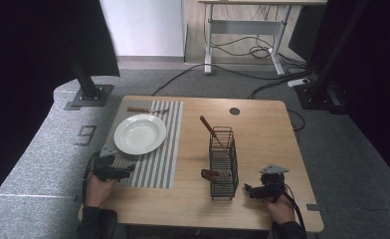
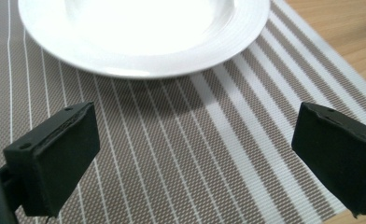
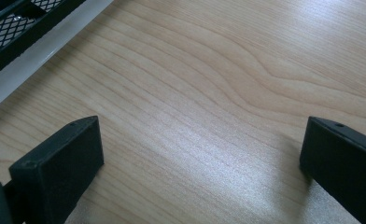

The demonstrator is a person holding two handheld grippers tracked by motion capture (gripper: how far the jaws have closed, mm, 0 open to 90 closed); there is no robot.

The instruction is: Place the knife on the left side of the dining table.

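Wire basket (image 1: pixel 223 163) near the surface's (image 1: pixel 262 124) middle, holding wooden-handled utensils. Right tool (image 1: pixel 256 191) just right of basket, jaws apart, empty. Left tool (image 1: pixel 122 172) well left of basket, on striped mat (image 1: pixel 169 144) below white plate (image 1: pixel 140 133), jaws apart. Likely next: reaching into basket for a utensil.

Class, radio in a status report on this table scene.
Left gripper open over mat, near plate. Right gripper open beside rack. Nothing held.
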